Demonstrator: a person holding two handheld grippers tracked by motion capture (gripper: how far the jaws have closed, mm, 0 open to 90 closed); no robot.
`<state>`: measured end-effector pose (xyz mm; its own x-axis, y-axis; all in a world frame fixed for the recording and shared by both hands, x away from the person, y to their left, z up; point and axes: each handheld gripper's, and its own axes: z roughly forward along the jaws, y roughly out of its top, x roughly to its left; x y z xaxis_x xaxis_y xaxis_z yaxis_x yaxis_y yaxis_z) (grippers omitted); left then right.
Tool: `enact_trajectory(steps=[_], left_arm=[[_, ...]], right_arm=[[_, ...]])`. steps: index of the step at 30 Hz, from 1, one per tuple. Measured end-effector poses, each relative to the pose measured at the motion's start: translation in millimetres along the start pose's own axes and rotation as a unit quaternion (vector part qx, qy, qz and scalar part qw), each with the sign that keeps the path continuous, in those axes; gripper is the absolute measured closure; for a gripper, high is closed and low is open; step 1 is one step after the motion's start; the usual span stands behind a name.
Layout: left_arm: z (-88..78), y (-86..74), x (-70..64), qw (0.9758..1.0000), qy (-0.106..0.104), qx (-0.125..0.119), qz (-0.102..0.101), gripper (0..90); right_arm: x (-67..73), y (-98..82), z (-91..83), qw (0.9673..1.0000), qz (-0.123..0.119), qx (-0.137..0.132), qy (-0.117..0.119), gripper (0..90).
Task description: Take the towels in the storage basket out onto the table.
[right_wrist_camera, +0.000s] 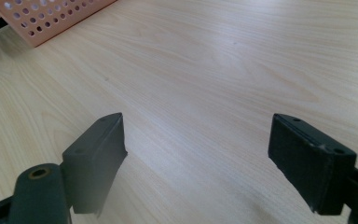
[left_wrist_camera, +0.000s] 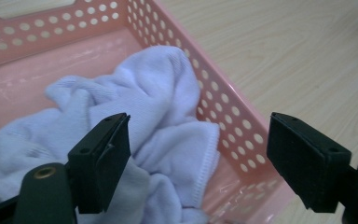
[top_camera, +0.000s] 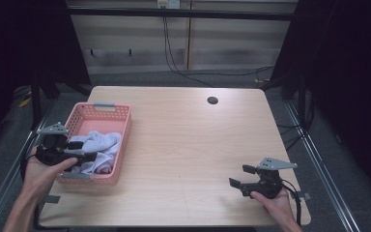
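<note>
Soft knit cloth (left_wrist_camera: pixel 168 126); perforated, probably plastic basket (left_wrist_camera: pixel 235 119); matt wood-grain table (top_camera: pixel 193 140).

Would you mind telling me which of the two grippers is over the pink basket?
The left gripper: its open fingers hang over the white cloth in the basket; the right gripper is over bare table.

white cloth (left_wrist_camera: pixel 168 121) partly hidden behind fingers (left_wrist_camera: pixel 103 161), basket (left_wrist_camera: pixel 228 107) cropped by edges

The cloth (top_camera: pixel 96 147) lies in the basket (top_camera: pixel 107 112) at the table's (top_camera: pixel 188 145) left edge.
</note>
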<state>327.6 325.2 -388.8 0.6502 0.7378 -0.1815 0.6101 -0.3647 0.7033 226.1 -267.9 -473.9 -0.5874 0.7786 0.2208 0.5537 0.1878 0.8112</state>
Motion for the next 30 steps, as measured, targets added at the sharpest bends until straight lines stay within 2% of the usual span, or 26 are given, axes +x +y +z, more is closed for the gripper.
enact_trajectory(steps=[1,2,3,4,5,6,8,9,11,13,14,15,16,17,19,23,24,27,28,29,30], left_arm=[[0.0,0.0,0.0,1.0,0.0,0.0,0.0,21.3],[0.5,1.8,3.5,0.9999,0.011,0.004,-0.001,19.9],[1.7,3.5,7.3,0.9999,0.011,0.008,-0.001,19.9],[4.8,6.0,13.9,0.9998,0.013,0.012,-0.009,18.9],[4.8,6.0,13.9,0.9998,0.013,0.012,-0.009,18.1],[9.1,7.5,22.3,0.9996,0.01,0.024,-0.011,17.2],[11.5,7.8,25.9,0.9994,0.015,0.027,-0.015,17.0],[17.3,8.7,33.8,0.9986,0.024,0.045,-0.015,16.9],[20.5,9.1,36.1,0.9982,0.025,0.05,-0.021,17.3],[26.6,11.7,37.0,0.9967,0.039,0.069,-0.017,17.5],[36.0,13.7,34.6,0.9961,0.034,0.078,-0.021,16.2],[36.0,13.7,34.6,0.9961,0.034,0.078,-0.021,15.1],[40.3,14.8,33.6,0.9951,0.035,0.092,-0.013,13.9],[47.7,16.2,32.7,0.9927,0.042,0.113,-0.004,12.2],[50.7,16.1,32.5,0.9922,0.041,0.117,-0.003,7.8],[62.0,15.8,32.2,0.9869,0.047,0.154,-0.003,0.7],[68.3,15.7,31.9,0.9832,0.052,0.175,0.005,0.0],[72.8,15.4,32.3,0.9821,0.046,0.183,0.0,0.0],[77.5,13.3,35.7,0.9807,0.042,0.191,-0.001,0.0],[77.5,13.3,35.7,0.9807,0.042,0.191,-0.001,0.0],[80.3,13.9,38.2,0.9789,0.041,0.2,-0.005,0.0]], right_arm=[[0.0,0.0,0.0,1.0,0.0,0.0,0.0,18.2],[-0.2,-0.3,0.4,1.0,0.003,0.0,0.001,16.6],[-0.2,-0.3,0.4,1.0,0.003,0.0,0.001,16.6],[-0.6,0.0,0.6,1.0,0.005,-0.001,0.001,16.4],[-0.6,0.0,0.6,1.0,0.005,-0.001,0.001,16.4],[-0.4,0.0,0.7,1.0,0.005,-0.001,0.002,16.4],[-0.4,-0.2,0.6,1.0,0.005,0.0,0.002,16.4],[-0.1,-0.5,1.0,1.0,0.005,0.002,0.003,16.3],[-0.4,-0.7,1.5,1.0,0.003,0.001,0.004,15.9],[0.1,-1.0,2.1,1.0,0.007,0.004,0.005,15.3],[0.0,-1.1,2.7,1.0,0.005,0.005,0.006,15.4],[0.0,-1.1,2.7,1.0,0.005,0.005,0.006,15.4],[0.4,-0.6,3.2,0.9999,0.007,0.005,0.008,15.4],[0.5,-0.4,3.2,0.9999,0.006,0.005,0.008,15.4],[0.4,-0.5,3.1,0.9999,0.004,0.005,0.008,15.4],[1.3,-1.1,3.0,0.9999,0.003,0.008,0.011,15.1],[1.2,-1.0,3.1,0.9999,0.005,0.01,0.012,15.1],[1.7,-0.9,2.7,0.9998,0.004,0.011,0.014,15.1],[1.9,-1.0,2.5,0.9998,0.004,0.01,0.014,15.1],[1.9,-1.0,2.5,0.9998,0.004,0.01,0.014,15.1],[1.9,-1.0,2.3,0.9998,0.003,0.01,0.016,15.1]])
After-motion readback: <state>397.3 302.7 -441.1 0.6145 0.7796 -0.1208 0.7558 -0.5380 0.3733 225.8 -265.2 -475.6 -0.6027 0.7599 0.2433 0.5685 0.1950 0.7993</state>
